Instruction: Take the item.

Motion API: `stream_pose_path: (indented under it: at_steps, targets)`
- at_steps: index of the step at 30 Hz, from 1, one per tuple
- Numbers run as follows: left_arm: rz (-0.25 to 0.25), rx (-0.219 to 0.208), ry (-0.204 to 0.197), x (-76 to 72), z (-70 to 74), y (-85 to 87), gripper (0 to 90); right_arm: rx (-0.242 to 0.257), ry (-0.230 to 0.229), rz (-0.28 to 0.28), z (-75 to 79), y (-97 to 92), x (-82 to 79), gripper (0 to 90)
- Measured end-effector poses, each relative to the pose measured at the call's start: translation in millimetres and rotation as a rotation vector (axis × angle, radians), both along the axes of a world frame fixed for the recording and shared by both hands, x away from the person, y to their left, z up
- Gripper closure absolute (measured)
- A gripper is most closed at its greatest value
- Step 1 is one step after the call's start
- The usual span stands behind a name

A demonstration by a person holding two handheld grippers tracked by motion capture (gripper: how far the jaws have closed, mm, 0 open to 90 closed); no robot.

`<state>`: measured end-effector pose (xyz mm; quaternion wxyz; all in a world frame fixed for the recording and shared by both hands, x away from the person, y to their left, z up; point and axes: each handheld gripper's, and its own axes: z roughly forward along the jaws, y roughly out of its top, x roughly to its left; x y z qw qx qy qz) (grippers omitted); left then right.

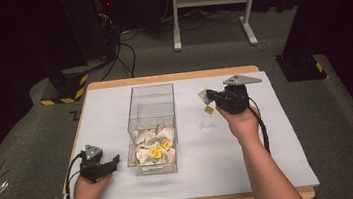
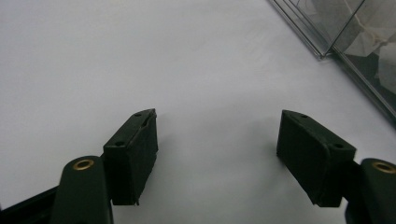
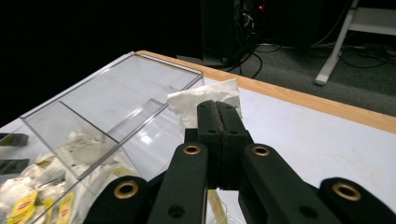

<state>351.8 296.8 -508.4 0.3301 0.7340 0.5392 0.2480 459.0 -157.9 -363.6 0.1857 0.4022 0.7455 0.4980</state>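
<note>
White paper, crumpled and soft, makes up the tea bag (image 3: pixel 205 100) pinched in the right gripper (image 1: pixel 213 97), whose fingers (image 3: pixel 232 126) are pressed fully together on its upper edge. In the high view its yellow tag (image 1: pixel 209 109) dangles below on a thread, too thin to make out. The bag hangs just right of the clear box (image 1: pixel 153 127), above the bench (image 1: pixel 272 159) and level with the box's empty far compartment.

The step in hand looks like carrying this bag to or from the box, whose near compartment already holds a heap of similar bags (image 1: pixel 153 146) with yellow labels. Which way it is going I cannot tell. If it is going in, bring the bag above the rim before lowering, so the hanging tag clears the wall instead of snagging on the edge. Let go only once the bag is low inside a compartment, as something this light will flutter and could land across the divider. The grip is on thin paper, so a slow, even move should keep it from tearing or slipping.

Left of the box, near its front corner, the left gripper (image 1: pixel 103 169) rests low over the bench with its fingers (image 2: pixel 133 154) spread well apart and nothing between them, as the left gripper view shows plainly. A small ring mark (image 1: pixel 206 125) lies on the bench right of the box
</note>
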Motion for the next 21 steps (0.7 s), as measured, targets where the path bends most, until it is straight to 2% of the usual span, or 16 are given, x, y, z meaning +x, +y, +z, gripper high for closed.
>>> stream_pose_path:
  at_steps: [3,11,21]
  targets:
    - [0.002,0.0,-0.002,-0.1,-0.1,-0.3,29.3,0.002,0.004,-0.015,-3.0,-2.3,2.8,90.0]
    - [0.002,0.0,-0.002,-0.3,-0.1,-0.3,29.3,-0.028,0.019,-0.038,-11.8,-1.6,8.7,90.0]
    - [0.002,-0.004,-0.002,-0.4,-0.2,-0.2,29.4,-0.046,0.041,-0.045,-28.1,2.1,12.0,90.0]
